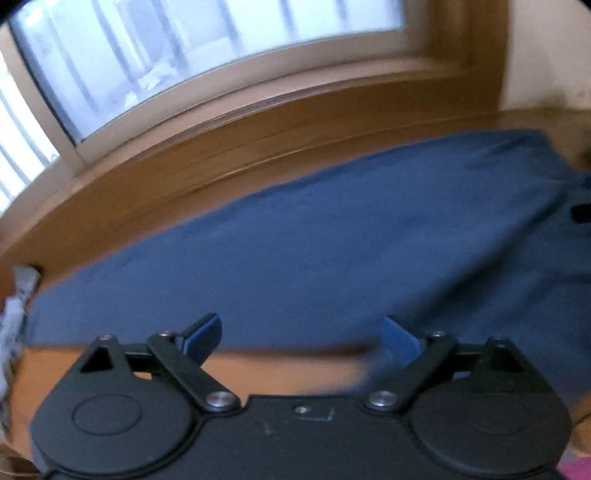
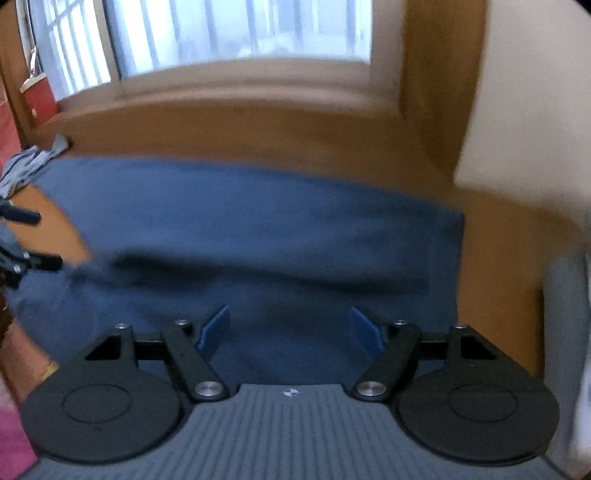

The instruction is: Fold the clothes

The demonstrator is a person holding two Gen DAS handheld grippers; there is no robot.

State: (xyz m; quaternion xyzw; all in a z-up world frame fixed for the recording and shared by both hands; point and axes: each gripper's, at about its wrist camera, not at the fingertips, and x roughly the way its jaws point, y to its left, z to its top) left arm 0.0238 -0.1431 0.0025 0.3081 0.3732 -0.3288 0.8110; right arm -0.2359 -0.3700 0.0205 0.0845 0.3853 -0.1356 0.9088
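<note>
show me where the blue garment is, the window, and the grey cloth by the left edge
blue garment (image 2: 258,221): right wrist view, middle of the flat fabric.
window (image 1: 184,48): left wrist view, on the glass pane.
grey cloth (image 2: 26,166): right wrist view, on its crumpled folds.

You are working in a home: a wood-framed barred window (image 2: 240,33) is letting daylight onto a wooden table (image 1: 110,206) where a blue garment (image 2: 240,229) is lying.

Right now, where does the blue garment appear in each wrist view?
Left wrist view: the blue garment crosses the middle, spread on the wooden surface, rising to the right.
Right wrist view: the blue garment fills the centre, beyond the fingers.
Shared landmark: the window behind it.
</note>
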